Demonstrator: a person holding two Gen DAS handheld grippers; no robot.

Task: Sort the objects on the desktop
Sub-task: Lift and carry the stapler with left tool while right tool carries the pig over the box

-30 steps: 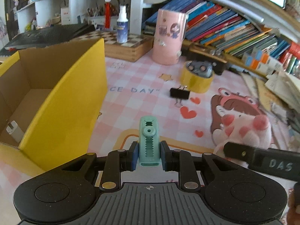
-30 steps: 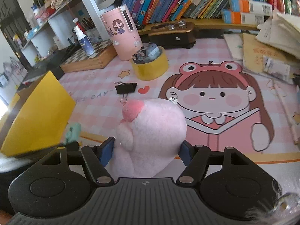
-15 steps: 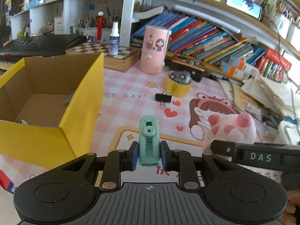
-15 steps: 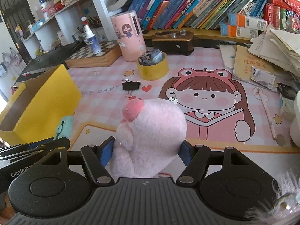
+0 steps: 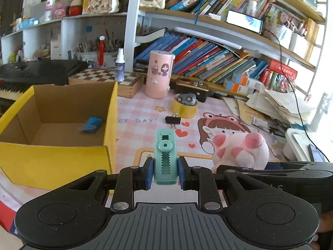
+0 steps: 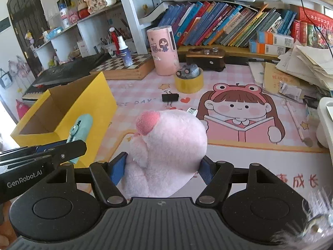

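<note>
Holding left: the left gripper (image 5: 165, 174) has its fingers clamped on a green toothed clip (image 5: 165, 156), raised off the surface (image 5: 141, 131).
Holding right: the right gripper (image 6: 162, 167) has its fingers pressed into both sides of a pink plush toy (image 6: 168, 145), also off the surface.
Box: a yellow cardboard box (image 5: 52, 162) sits at 9 o'clock of the green clip in the left wrist view, open on top.
Inside box: a blue item (image 5: 90, 124) lies on its floor.
Surface ahead: a black binder clip (image 5: 172, 119) at 12 o'clock, a yellow tape roll (image 5: 184, 108) just beyond it, and a pink canister (image 5: 159, 74) behind.
</note>
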